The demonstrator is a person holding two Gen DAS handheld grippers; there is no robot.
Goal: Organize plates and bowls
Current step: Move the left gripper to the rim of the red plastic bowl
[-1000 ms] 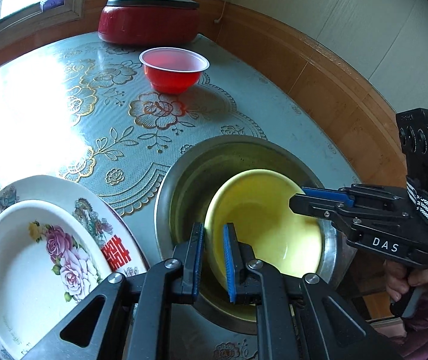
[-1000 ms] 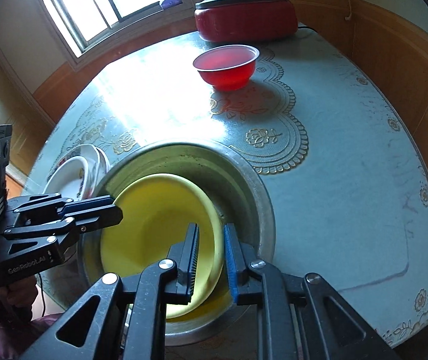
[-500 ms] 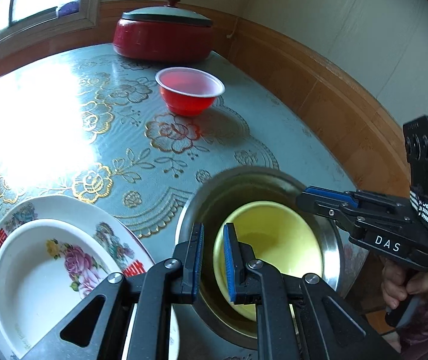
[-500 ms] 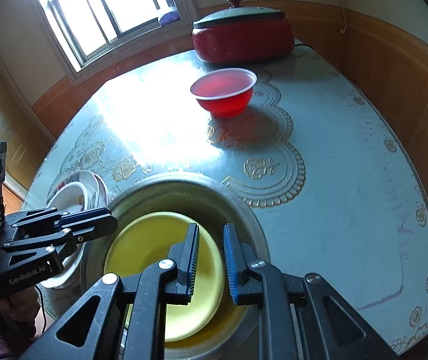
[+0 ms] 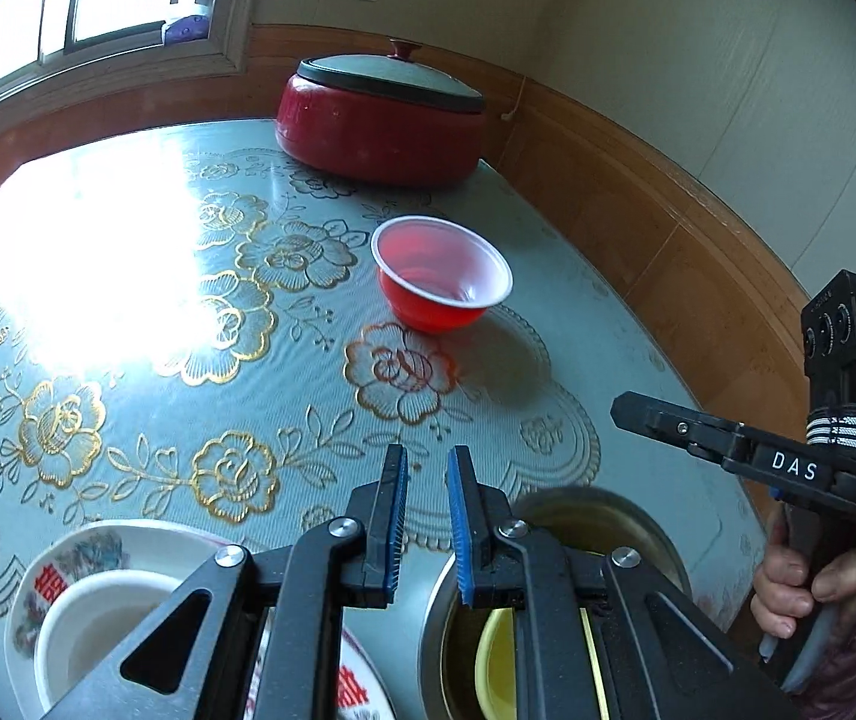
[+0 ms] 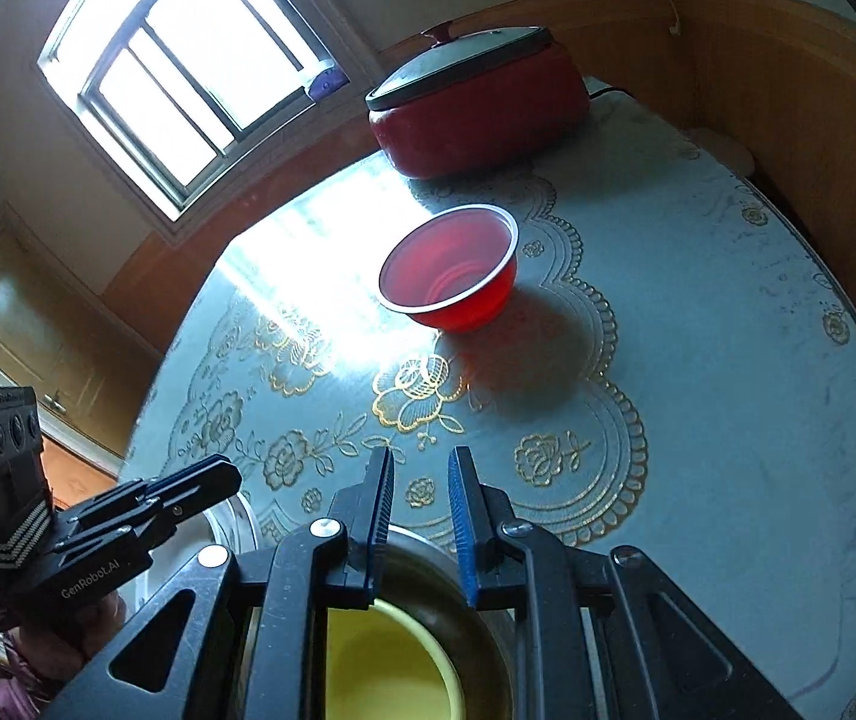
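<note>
The yellow bowl (image 6: 392, 660) is seen nested inside the steel basin (image 5: 596, 510), both largely hidden behind the left gripper (image 5: 426, 519) and right gripper (image 6: 422, 519), each narrowly parted and empty. The floral plate (image 5: 92, 546) is cut off; the red bowl (image 5: 441, 273) stands apart
</note>
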